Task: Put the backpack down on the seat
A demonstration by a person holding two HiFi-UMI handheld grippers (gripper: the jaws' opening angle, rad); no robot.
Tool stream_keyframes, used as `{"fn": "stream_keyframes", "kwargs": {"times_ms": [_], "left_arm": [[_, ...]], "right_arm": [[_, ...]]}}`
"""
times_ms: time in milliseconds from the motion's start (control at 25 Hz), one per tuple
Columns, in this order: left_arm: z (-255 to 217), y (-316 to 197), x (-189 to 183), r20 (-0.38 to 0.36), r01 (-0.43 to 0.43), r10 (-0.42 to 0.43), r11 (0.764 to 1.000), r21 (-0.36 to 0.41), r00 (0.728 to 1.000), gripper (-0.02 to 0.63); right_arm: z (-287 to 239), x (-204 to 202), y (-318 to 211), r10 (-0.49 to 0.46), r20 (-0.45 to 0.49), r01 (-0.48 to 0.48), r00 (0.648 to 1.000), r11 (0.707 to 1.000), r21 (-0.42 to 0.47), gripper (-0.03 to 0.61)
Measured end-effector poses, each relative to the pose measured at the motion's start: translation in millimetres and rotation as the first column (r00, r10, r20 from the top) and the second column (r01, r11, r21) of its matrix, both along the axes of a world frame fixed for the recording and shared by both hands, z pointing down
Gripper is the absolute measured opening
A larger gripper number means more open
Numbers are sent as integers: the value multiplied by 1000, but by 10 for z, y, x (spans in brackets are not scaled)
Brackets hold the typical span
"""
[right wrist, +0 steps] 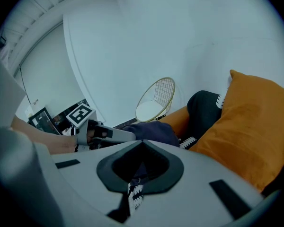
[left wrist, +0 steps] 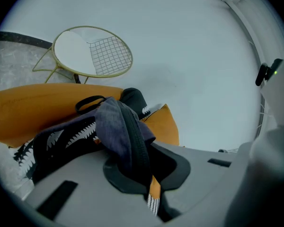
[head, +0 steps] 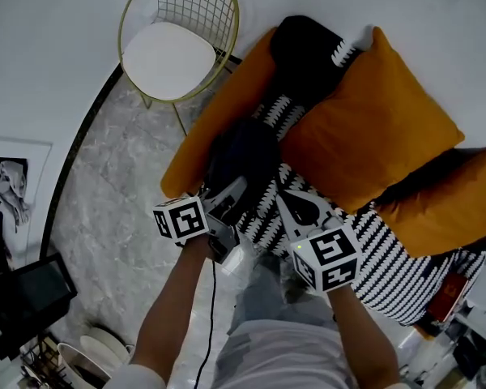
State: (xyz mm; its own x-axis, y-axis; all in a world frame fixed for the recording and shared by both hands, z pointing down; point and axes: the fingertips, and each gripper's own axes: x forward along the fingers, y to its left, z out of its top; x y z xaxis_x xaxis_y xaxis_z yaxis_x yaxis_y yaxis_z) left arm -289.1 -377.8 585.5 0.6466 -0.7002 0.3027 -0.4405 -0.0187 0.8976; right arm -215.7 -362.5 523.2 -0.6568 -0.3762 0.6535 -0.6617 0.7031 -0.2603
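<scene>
The left gripper had its jaws clamped tight on a fold of the dark backpack and its black strap. The right gripper had its jaws pressed together on another dark bit of it. The backpack was at the left end of the zigzag-patterned sofa seat, beside the orange cushion on that seat. Whether it rested there could not be told.

backpack: dark navy-grey | seat: black-and-white zigzag stripes | cushions: orange | rear cushion: black, white zigzag edge | chair: gold wire, white pad | floor: grey marbled
</scene>
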Motion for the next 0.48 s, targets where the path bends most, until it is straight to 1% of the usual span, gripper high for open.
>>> {"fn": "stream_keyframes", "kwargs": {"times_ms": [160, 360, 480], "left_arm": [[68, -22, -136, 10, 13, -13, 1000, 5, 1000, 8], [138, -21, -338, 56, 24, -23, 1000, -5, 998, 8], [143, -12, -396, 66, 24, -24, 1000, -3, 998, 9]], "right_arm": [[91, -117, -19, -29, 5, 29, 1000, 1000, -5, 2], [98, -345, -33, -76, 33, 75, 997, 997, 4, 2], [104, -467, -41, -100, 44, 100, 994, 995, 6, 2]]}}
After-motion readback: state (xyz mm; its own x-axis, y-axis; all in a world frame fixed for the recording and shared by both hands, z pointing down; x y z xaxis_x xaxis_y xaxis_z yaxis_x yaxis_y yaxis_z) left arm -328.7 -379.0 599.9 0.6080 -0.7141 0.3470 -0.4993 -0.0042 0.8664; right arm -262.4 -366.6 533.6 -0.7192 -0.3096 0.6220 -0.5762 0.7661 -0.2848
